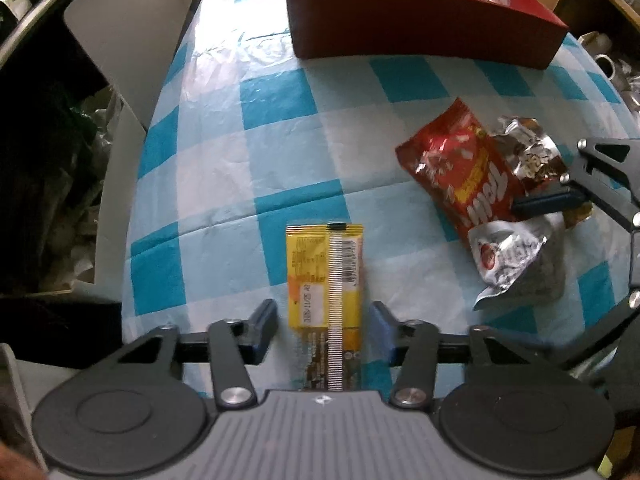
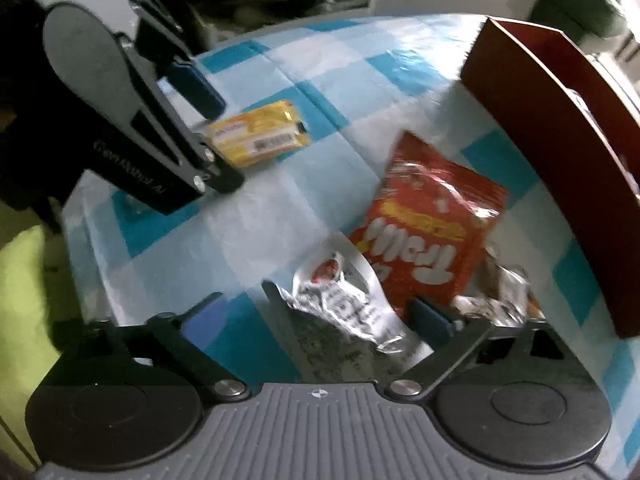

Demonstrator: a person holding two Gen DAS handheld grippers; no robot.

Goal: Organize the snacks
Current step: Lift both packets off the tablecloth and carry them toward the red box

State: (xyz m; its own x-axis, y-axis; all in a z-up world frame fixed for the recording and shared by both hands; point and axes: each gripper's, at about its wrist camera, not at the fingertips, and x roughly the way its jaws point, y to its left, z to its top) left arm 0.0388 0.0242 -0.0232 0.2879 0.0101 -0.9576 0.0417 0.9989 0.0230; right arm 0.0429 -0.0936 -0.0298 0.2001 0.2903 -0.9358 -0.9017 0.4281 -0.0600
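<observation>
yellow bar (image 1: 325, 280) between spread fingers (image 1: 266, 320), seemingly untouched

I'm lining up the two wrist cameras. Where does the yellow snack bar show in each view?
Left wrist: the yellow snack bar lies low in the middle, between the open fingers of the left gripper.
Right wrist: the bar lies upper left, beside the left gripper.
Shared landmark: the red snack bag, right of the bar in both views.
</observation>
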